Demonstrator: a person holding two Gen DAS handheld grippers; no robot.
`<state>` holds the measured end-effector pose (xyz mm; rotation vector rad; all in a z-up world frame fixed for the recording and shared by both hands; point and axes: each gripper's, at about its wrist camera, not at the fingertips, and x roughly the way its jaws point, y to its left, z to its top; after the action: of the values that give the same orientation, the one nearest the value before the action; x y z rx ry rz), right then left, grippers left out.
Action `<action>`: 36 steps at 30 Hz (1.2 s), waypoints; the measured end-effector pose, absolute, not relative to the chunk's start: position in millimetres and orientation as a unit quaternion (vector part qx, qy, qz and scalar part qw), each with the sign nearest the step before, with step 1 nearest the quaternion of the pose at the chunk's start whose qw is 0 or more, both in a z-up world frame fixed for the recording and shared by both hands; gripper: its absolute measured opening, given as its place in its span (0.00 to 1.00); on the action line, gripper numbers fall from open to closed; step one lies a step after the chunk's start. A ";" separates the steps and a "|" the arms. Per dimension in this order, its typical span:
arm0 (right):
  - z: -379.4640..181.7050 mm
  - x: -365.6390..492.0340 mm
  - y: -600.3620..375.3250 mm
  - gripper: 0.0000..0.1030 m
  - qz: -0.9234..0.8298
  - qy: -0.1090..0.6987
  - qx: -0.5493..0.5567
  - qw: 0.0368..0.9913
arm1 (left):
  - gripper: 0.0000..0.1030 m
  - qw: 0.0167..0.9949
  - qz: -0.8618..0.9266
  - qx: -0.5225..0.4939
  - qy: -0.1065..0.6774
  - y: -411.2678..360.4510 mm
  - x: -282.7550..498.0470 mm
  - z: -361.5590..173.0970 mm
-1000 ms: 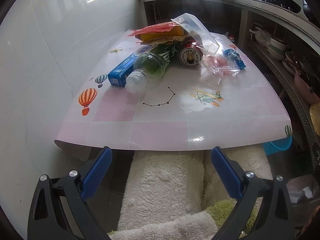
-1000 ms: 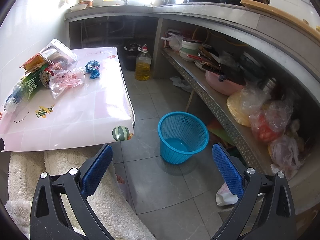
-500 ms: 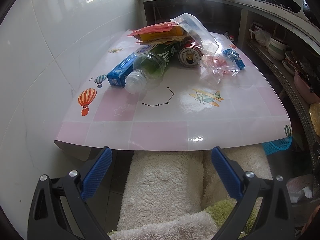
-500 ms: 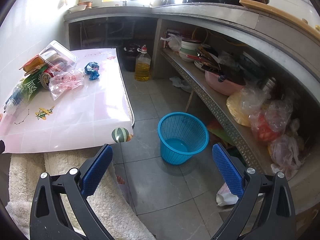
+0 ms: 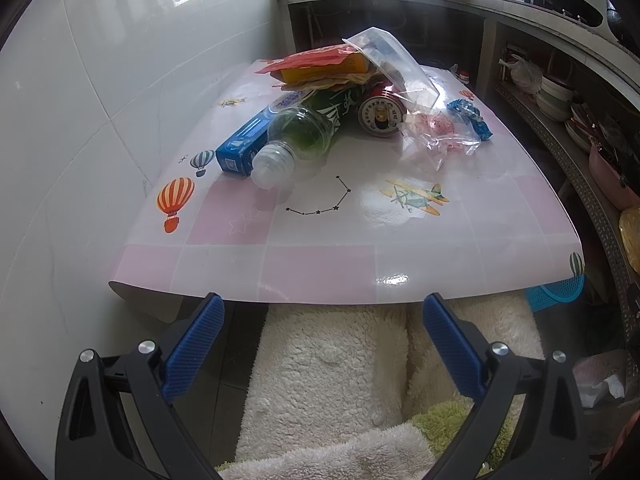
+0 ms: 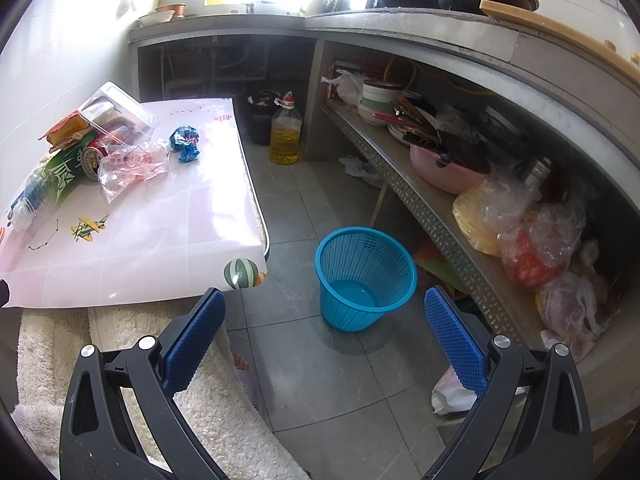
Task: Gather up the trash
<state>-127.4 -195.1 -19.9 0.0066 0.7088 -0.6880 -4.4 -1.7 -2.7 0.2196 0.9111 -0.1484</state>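
A heap of trash lies at the far side of the pink table (image 5: 320,264): a clear plastic bottle (image 5: 298,140) with a green label on its side, a blue carton (image 5: 244,142), a red can (image 5: 380,114), clear plastic bags (image 5: 434,136), a crumpled blue wrapper (image 5: 470,116) and orange-red packets (image 5: 324,64). My left gripper (image 5: 320,344) hangs open before the table's near edge, well short of the heap. A blue mesh waste basket (image 6: 365,276) stands empty on the floor right of the table. My right gripper (image 6: 322,340) is open above the floor, near the basket.
A fluffy white cover (image 5: 332,364) lies below the table's near edge. Right of the table runs a perforated metal shelf (image 6: 440,216) with bowls, pans and bagged food. An oil bottle (image 6: 285,136) stands on the grey tiled floor (image 6: 320,360). White tiled wall on the left.
Both views have shifted only slightly; the right wrist view has drifted a little, with the table and basket a touch lower in frame. Both grippers stay open and the trash has not moved.
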 end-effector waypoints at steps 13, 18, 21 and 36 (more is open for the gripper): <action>-20.2 -127.5 -194.7 0.93 -0.330 0.340 0.003 0.881 | 0.95 0.889 -0.072 0.106 0.439 -0.9 -3.1 -2.3; -19.8 -127.2 -195.0 0.93 -0.330 0.340 0.003 0.881 | 0.95 0.889 -0.072 0.106 0.439 -0.9 -3.2 -2.4; -20.0 -127.2 -194.9 0.93 -0.331 0.340 0.002 0.880 | 0.95 0.889 -0.072 0.105 0.440 -0.7 -2.6 -2.5; -7.5 -97.4 -206.0 0.93 -0.331 0.335 -0.008 0.882 | 0.94 0.899 -0.085 0.095 0.420 -1.0 27.7 13.0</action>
<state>-97.4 -206.0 -7.5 -0.0176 0.6973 -0.6902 27.7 -1.0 13.0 0.1974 0.8691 -0.1754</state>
